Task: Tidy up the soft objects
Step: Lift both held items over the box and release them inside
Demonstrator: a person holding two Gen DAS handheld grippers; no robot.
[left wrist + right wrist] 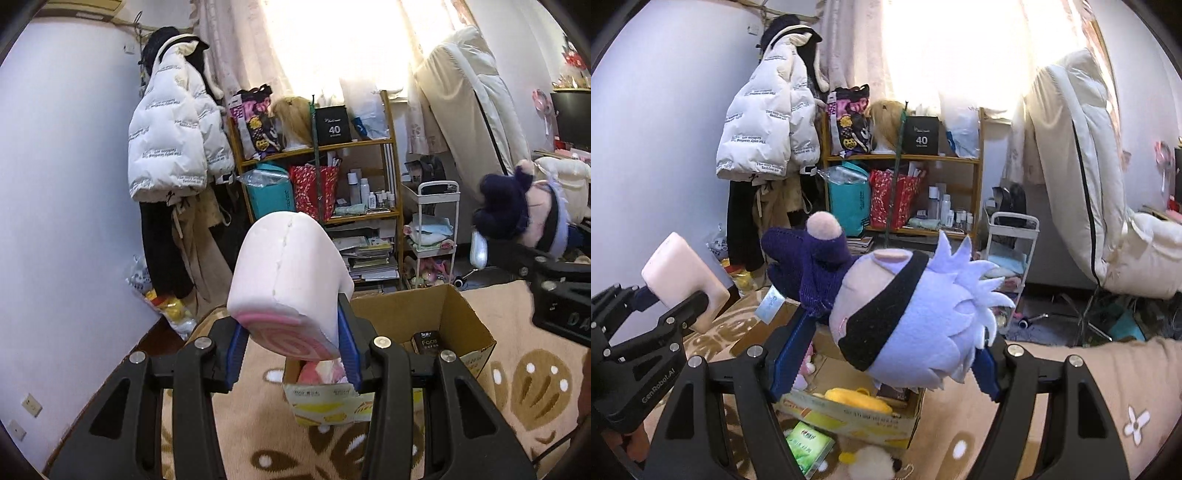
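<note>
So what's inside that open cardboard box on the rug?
In the brown cardboard box a yellow plush toy, a pink soft toy and a dark "Face" packet show. Anything deeper is hidden by the held plush doll and pink roll-cake cushion.

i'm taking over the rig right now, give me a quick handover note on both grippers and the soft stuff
Left gripper: shut on the pink swirl cushion, held above the cardboard box.
Right gripper: shut on the plush doll, also over the box.
Done: a yellow plush and pink soft items already lie in the box.
Left: drop both held items in; a fluffy white toy and a green packet still lie on the rug beside it.
</note>
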